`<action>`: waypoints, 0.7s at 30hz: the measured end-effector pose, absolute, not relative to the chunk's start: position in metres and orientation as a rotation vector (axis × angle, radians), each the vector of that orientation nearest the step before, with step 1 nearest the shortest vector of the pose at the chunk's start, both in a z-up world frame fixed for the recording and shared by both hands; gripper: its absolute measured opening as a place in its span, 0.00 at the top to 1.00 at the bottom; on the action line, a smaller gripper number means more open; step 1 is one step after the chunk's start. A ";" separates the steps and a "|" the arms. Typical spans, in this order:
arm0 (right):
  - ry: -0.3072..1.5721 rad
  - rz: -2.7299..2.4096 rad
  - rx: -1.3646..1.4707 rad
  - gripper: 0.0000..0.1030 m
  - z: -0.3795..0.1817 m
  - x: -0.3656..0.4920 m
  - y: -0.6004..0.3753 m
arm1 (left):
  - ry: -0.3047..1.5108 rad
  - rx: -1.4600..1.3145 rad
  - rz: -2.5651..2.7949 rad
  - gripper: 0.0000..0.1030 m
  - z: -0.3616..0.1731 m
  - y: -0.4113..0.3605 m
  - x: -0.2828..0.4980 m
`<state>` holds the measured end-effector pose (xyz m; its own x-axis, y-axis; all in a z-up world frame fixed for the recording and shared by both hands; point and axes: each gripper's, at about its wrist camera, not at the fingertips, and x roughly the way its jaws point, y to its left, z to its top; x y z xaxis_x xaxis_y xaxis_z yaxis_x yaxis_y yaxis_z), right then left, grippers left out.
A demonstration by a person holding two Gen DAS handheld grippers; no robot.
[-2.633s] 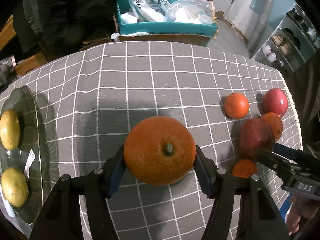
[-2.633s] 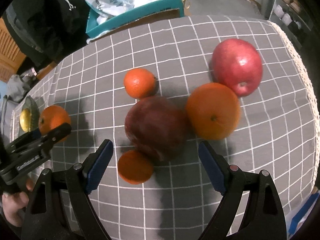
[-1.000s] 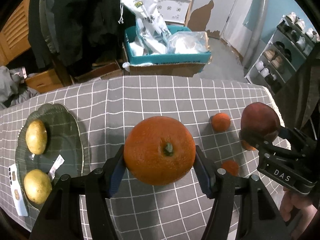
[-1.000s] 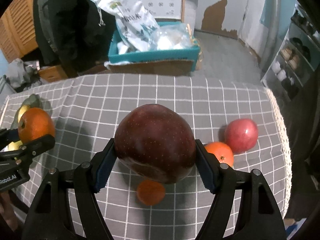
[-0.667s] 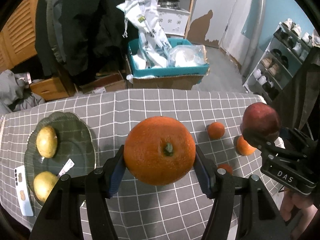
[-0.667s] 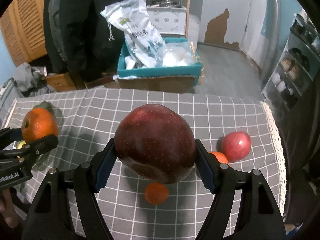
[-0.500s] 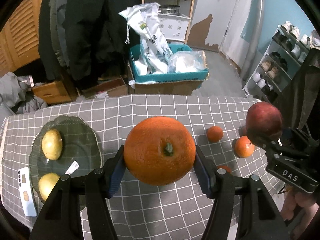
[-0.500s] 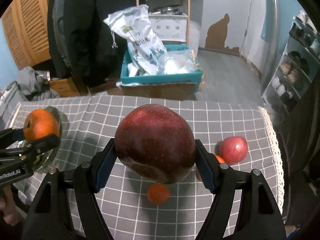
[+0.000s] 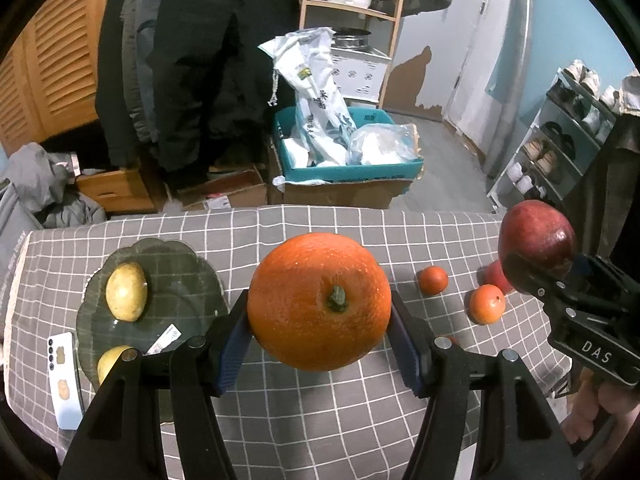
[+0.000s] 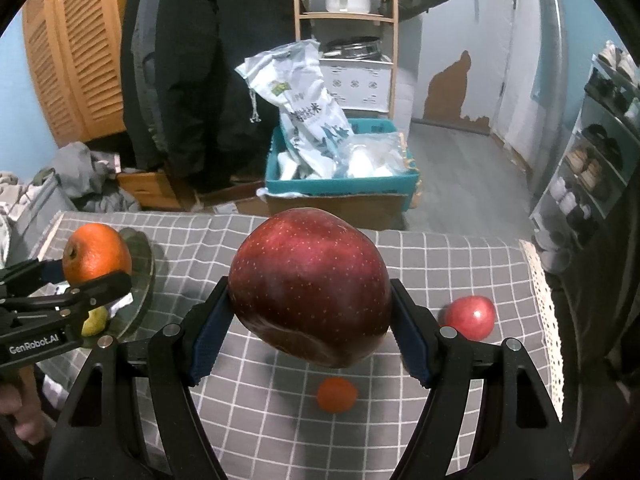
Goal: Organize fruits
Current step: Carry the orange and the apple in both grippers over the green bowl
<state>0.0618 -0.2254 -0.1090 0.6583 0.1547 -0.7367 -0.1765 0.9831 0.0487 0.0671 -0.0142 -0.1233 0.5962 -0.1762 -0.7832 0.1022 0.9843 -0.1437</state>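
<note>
Above the grey checked tablecloth (image 9: 320, 420), both grippers are up in the air, each loaded. Left gripper (image 9: 320, 340) is clamped on a large round orange (image 9: 319, 301), blue pads pressing both its sides, green stem end facing the camera. Right gripper (image 10: 310, 328) is clamped on a big dark red apple (image 10: 310, 292), pads tight against its left and right flanks; the same apple shows at the right edge of the left wrist view (image 9: 536, 246), held clear of the cloth.

On the cloth's left side sits a dark scalloped glass plate (image 9: 188, 276) with two yellow-green oval fruits: one at the plate's back left (image 9: 126, 297), the other at its near edge, partly hidden by the gripper arm (image 9: 110, 362). A small white label slip (image 9: 165, 338) lies on the plate. A white phone (image 9: 64, 380) lies flat just left of the plate.

On the cloth's right side: a small tangerine (image 9: 432, 280), a medium orange (image 9: 487, 304), a lighter red apple (image 10: 469, 317) and another small tangerine (image 10: 337, 394), all loose on the cloth, near each other.

Beyond the table, a teal box (image 9: 352, 172) with white plastic bags stands on the floor.
</note>
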 end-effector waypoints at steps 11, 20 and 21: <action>0.832 0.251 -0.041 0.27 -0.107 0.073 -0.188 | 0.910 -0.119 -0.089 0.37 -0.126 0.024 0.064; 0.841 0.316 -0.053 0.27 -0.109 0.082 -0.149 | 0.922 -0.153 -0.015 0.37 -0.136 0.060 0.061; 0.842 0.324 -0.056 0.27 -0.109 0.084 -0.144 | 0.925 -0.159 -0.009 0.37 -0.137 0.064 0.061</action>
